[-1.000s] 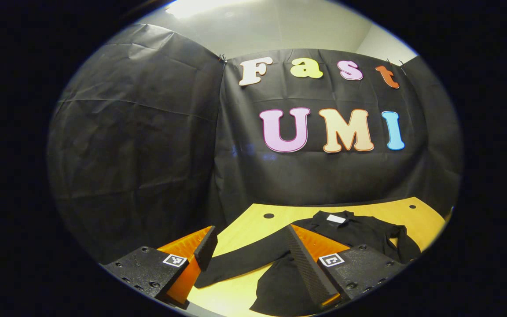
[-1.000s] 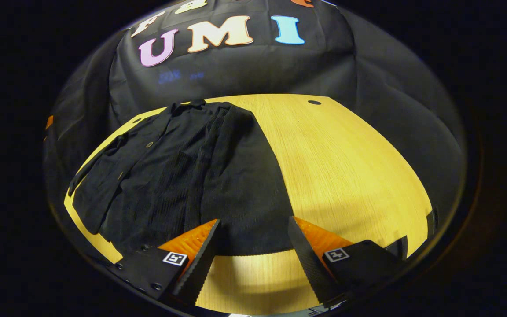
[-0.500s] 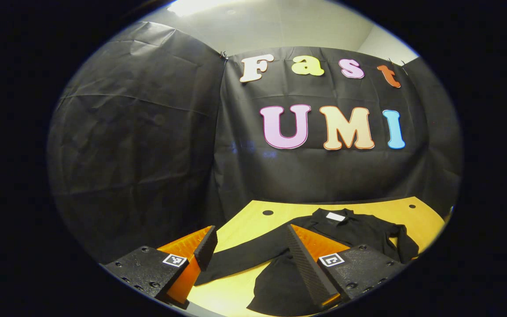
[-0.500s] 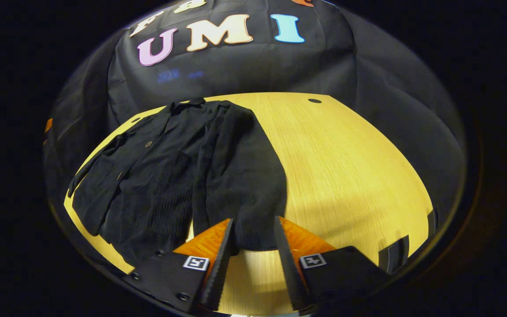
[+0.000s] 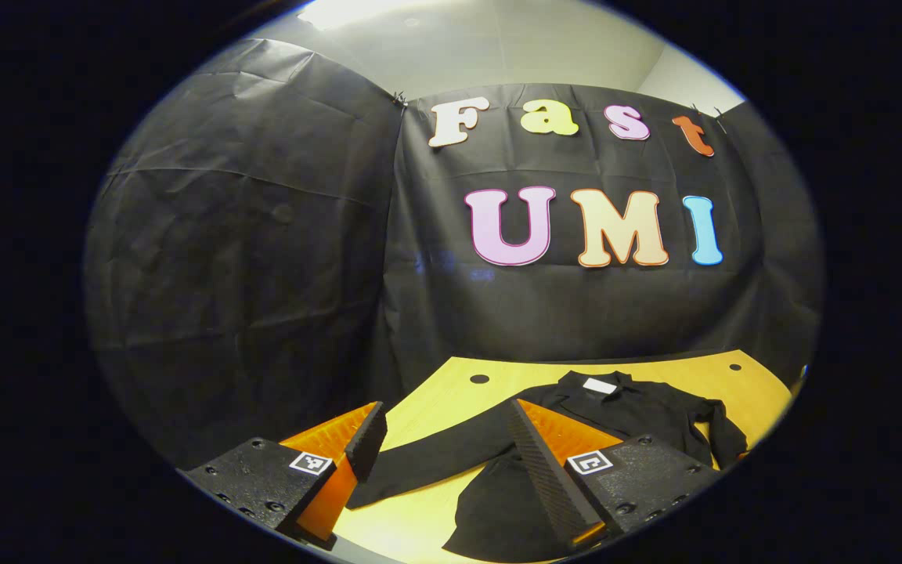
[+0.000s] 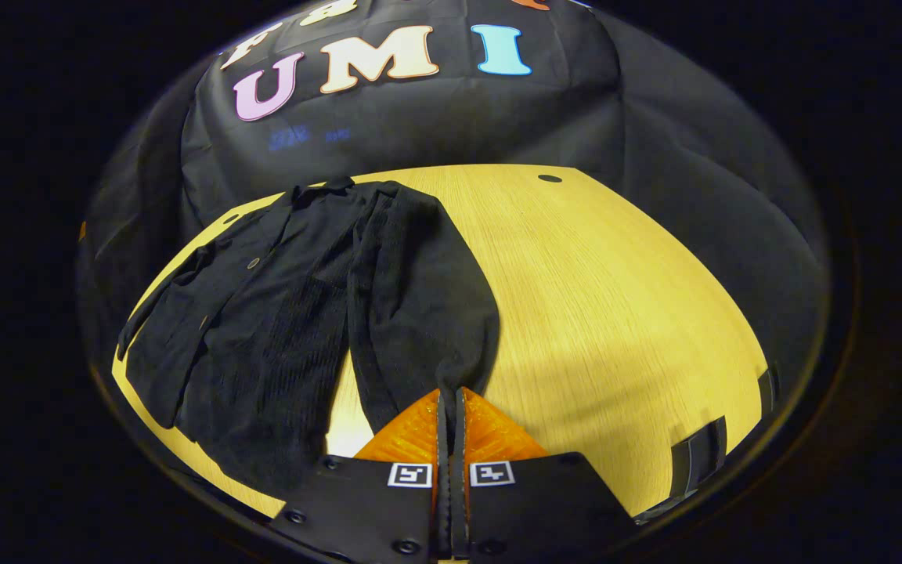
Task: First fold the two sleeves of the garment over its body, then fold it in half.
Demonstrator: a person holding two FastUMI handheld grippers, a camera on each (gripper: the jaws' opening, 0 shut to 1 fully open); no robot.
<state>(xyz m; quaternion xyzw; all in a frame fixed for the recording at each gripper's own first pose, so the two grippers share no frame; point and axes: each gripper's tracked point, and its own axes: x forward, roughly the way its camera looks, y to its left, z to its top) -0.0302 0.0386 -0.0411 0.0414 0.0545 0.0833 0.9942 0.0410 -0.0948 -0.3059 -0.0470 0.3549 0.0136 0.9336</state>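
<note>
- The black garment (image 6: pixel 294 305) lies spread on the yellow counter (image 6: pixel 615 298), collar toward the booth's wall.
- One sleeve (image 6: pixel 420 313) lies stretched beside the body, not yet folded over; its cuff end is pinched in the right tool (image 6: pixel 449 407), fingers pressed together on the cloth.
- The other sleeve (image 5: pixel 435 462) stretches out flat; the left tool (image 5: pixel 439 439) hangs above it, spread wide, holding nothing.
- Judging by this, both sleeve folds and the halving remain.

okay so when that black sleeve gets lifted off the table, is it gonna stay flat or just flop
Likely flop: the sleeve already bunches narrow where the right gripper pinches its end. It looks like thin knit, so probably light and drapey. It may drag the garment across the smooth wooden table.
</note>
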